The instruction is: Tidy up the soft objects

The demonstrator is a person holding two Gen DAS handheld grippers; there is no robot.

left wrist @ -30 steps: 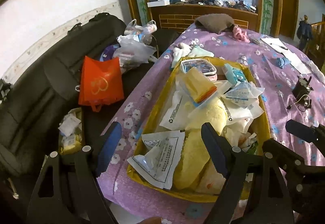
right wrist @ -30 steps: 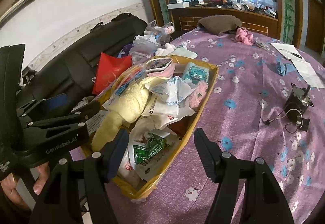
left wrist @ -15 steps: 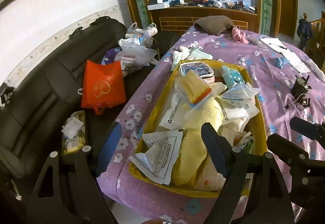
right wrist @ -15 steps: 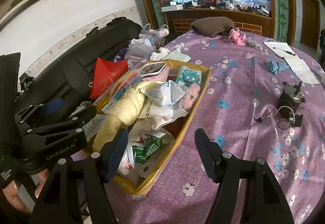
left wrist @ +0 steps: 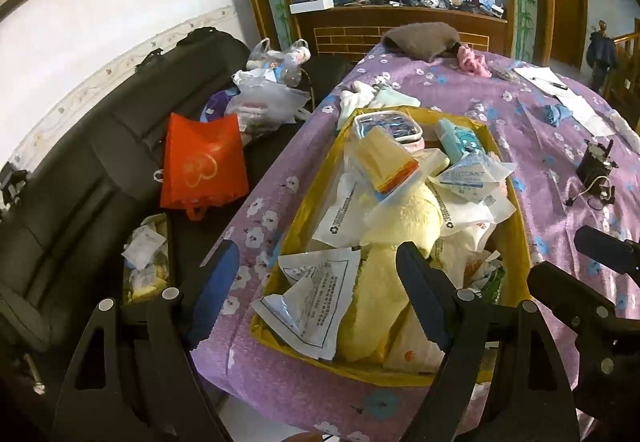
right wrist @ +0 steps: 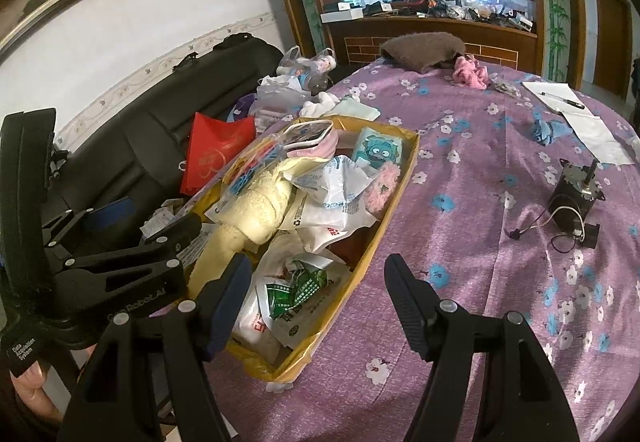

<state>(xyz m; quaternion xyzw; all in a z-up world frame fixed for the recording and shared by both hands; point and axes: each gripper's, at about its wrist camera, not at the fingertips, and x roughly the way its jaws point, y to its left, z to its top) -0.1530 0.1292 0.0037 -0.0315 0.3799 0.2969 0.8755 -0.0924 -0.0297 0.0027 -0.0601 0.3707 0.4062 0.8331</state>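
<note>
A yellow cardboard box (left wrist: 519,226) (right wrist: 404,177) sits on the purple flowered tablecloth, heaped with soft things: a pale yellow towel (left wrist: 400,234) (right wrist: 256,201), plastic packets, a teal cartoon pack (right wrist: 376,149) and a pink fluffy item (right wrist: 382,187). My left gripper (left wrist: 320,282) is open and empty, held above the box's near end. My right gripper (right wrist: 316,290) is open and empty above the box's near right corner. A brown cloth (right wrist: 420,49), a pink cloth (right wrist: 472,71), a blue cloth (right wrist: 546,129) and white cloths (left wrist: 368,95) lie on the table.
A black sofa (left wrist: 80,169) stands left of the table with an orange bag (left wrist: 204,161) and plastic bags (left wrist: 264,97) on it. A small black motor with wires (right wrist: 572,193) and papers with a pen (right wrist: 568,105) lie on the table's right side.
Both grippers have pulled back and up a little from the box, so more of the table's near edge shows. Nothing was picked up.
</note>
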